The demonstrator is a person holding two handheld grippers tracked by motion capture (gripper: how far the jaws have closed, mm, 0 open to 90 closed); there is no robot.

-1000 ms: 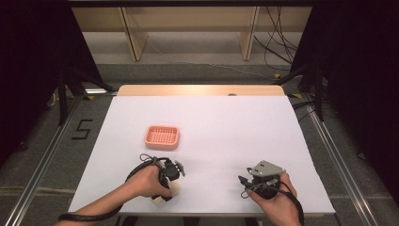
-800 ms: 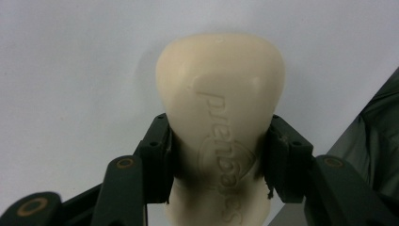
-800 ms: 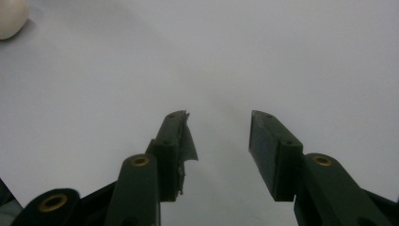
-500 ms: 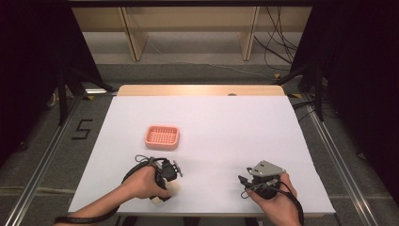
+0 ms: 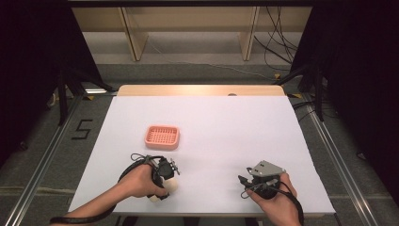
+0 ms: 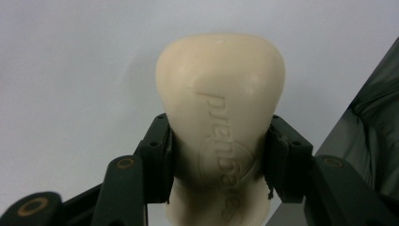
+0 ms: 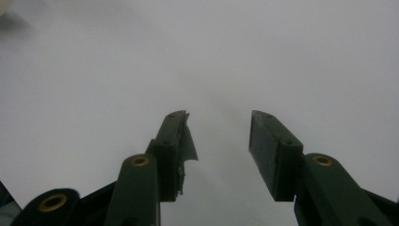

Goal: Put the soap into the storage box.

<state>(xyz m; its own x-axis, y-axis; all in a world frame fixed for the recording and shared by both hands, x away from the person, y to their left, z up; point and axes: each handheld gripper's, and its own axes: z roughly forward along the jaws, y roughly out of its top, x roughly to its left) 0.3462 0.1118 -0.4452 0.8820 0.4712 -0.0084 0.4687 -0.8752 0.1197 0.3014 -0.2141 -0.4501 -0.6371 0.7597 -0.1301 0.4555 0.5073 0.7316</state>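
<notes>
A cream bar of soap (image 6: 220, 127) with embossed lettering is clamped between the two black jaws of my left gripper (image 6: 217, 150). In the high view that gripper (image 5: 164, 181) sits near the table's front edge at the left, with the soap (image 5: 170, 185) showing pale at its tip. A pink slotted soap dish (image 5: 162, 136) lies on the white table a short way beyond it. My right gripper (image 5: 245, 181) rests at the front right, pointing left. Its jaws (image 7: 219, 146) stand open over bare white surface with nothing between them.
The white table top (image 5: 235, 132) has a wooden strip along its far edge. Metal floor rails (image 5: 42, 155) run along both sides, and cables (image 5: 277, 56) trail on the floor behind. The table's front edge lies just under both hands.
The left gripper with the soap has shifted slightly toward the front edge and turned a little. The right gripper and the soap dish have stayed put.
</notes>
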